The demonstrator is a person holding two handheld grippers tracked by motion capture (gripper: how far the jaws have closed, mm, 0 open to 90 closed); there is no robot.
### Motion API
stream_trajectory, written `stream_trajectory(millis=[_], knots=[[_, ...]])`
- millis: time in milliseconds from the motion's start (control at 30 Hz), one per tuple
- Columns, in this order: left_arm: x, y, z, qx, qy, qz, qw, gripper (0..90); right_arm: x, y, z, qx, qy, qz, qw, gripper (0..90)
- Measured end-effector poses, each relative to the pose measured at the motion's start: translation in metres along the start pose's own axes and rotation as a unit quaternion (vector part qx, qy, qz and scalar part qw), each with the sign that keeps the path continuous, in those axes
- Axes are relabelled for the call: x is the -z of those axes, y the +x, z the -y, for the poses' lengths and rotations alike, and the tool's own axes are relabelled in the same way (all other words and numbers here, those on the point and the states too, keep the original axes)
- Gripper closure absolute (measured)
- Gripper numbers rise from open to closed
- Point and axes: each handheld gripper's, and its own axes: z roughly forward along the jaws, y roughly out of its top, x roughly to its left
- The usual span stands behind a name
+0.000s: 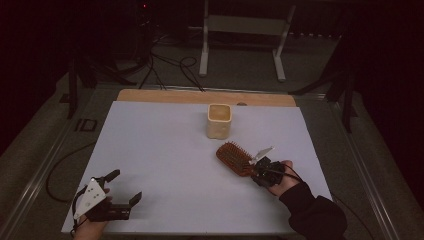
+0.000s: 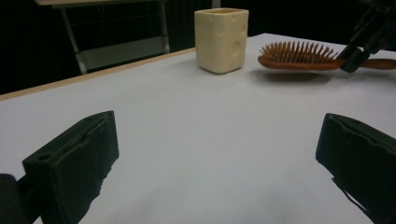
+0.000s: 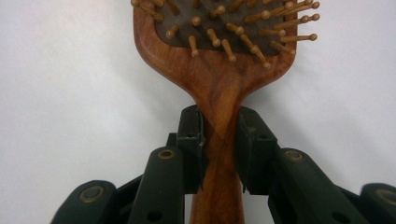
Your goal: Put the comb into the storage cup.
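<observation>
right gripper (image 1: 258, 167), right of centre in the high view, jaws pinched on the neck of the wooden hairbrush (image 1: 234, 158). in the right gripper view both black pads press the handle (image 3: 219, 140) from either side, just below where it widens into the head; bristles face the camera. in the left gripper view the brush (image 2: 299, 58) sits at the upper right with a shadow under it and its bristles up: looks lifted just off the white table (image 1: 165, 150), though contact cannot be ruled out.

left gripper (image 1: 122, 187) at lower left of the high view, jaws spread wide, nothing between them, resting low by the near table edge. idle, by the look of it.

cream cup (image 1: 219, 121) stands upright above centre in the high view, apart from the brush head, seemingly empty.

judgement: grasp done, brush secured. likely aim is standing the brush in the cup; if so, the carry, the tilt to upright and the drop-in are all left. roughly the first third.
</observation>
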Motion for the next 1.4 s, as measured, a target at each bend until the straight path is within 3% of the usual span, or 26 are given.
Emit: stream_trajectory(millis=[200, 433, 500, 600, 833, 933, 1133, 1233, 1267, 1300, 1400], knots=[[-0.001, -0.001, -0.001, 0.001, 0.002, 0.001, 1.0, 0.0, 0.019, 0.006, -0.001, -0.005, -0.036, 0.003, 0.9993, 73.0], [-0.004, -0.002, -0.01, 0.024, 0.013, 0.001, 0.9996, 0.0, 0.026, 0.017, -0.001, -0.002, -0.081, 0.004, 0.9967, 73.0], [-0.006, -0.001, -0.02, 0.042, 0.01, 0.021, 0.9989, 0.0, 0.026, 0.021, -0.001, -0.004, -0.105, 0.005, 0.9944, 72.9], [-0.009, 0.001, -0.03, 0.052, 0.016, 0.03, 0.9981, 0.0, 0.027, 0.025, -0.001, 0.001, -0.129, 0.008, 0.9916, 72.9], [-0.022, 0.004, -0.052, 0.058, 0.042, 0.043, 0.9965, 0.0, 0.034, 0.028, -0.001, 0.013, -0.162, 0.019, 0.9866, 72.9], [-0.033, 0.005, -0.068, 0.078, 0.049, 0.059, 0.994, 0.0, 0.036, 0.032, -0.001, 0.019, -0.175, 0.029, 0.984, 72.9], [-0.044, 0.004, -0.085, 0.094, 0.047, 0.076, 0.9916, 0.0, 0.041, 0.036, -0.003, 0.027, -0.191, 0.038, 0.9805, 73.0], [-0.053, 0.003, -0.095, 0.113, 0.05, 0.098, 0.9875, 0.0, 0.041, 0.037, -0.004, 0.03, -0.195, 0.039, 0.9797, 72.9], [-0.06, 0.0, -0.101, 0.122, 0.051, 0.114, 0.9846, 0.0, 0.042, 0.038, -0.005, 0.029, -0.194, 0.034, 0.9801, 72.9], [-0.06, 0.0, -0.101, 0.122, 0.051, 0.114, 0.9846, 0.0, 0.041, 0.039, -0.005, 0.031, -0.196, 0.037, 0.9795, 72.9], [-0.071, -0.004, -0.108, 0.135, 0.056, 0.136, 0.9799, 0.0, 0.041, 0.04, -0.006, 0.031, -0.195, 0.034, 0.9797, 72.9]])
